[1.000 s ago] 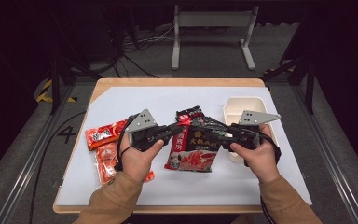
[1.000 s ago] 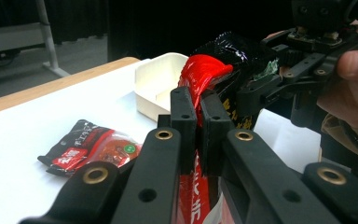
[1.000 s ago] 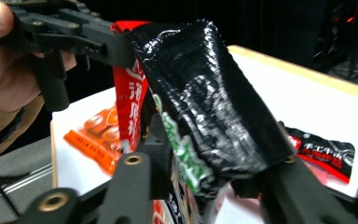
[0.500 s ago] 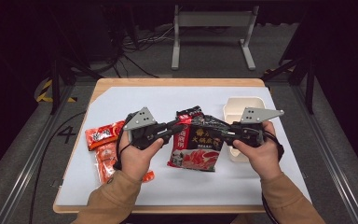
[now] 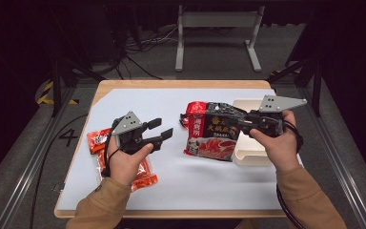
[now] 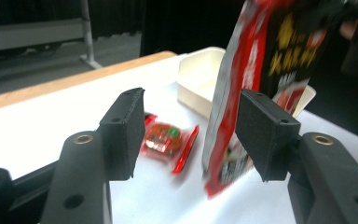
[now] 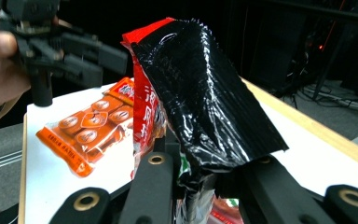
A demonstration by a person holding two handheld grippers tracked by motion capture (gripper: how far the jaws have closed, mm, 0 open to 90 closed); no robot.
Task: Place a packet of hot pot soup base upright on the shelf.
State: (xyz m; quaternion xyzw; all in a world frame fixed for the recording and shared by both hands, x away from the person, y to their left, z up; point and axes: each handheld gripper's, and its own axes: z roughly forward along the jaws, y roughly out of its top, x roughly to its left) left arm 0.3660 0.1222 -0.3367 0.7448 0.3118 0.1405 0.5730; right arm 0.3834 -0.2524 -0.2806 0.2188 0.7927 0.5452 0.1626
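A black and red snack bag (image 5: 213,136) hangs upright above the table, and my right gripper (image 5: 240,125) is shut on its right edge. In the right gripper view the jaws have just been closing tighter on the crumpled black foil (image 7: 205,93), pinched at my right gripper (image 7: 200,182). My left gripper (image 5: 156,132) stands open a hand's width left of the bag, its jaws just having been opening, with nothing between them. Seen from my left gripper (image 6: 193,135), the bag (image 6: 261,60) hangs beyond the right pad (image 6: 265,133).
A white tray (image 5: 248,148) sits on the table behind and below the bag. Orange-red packets (image 5: 97,140) lie at the left, one (image 5: 143,176) under the left hand. A small red packet (image 6: 168,140) lies on the white mat (image 5: 138,102).
My left gripper has let go of the bag's left edge, opened and drawn back to the left. My right gripper has lifted the bag and carried it a little to the right.
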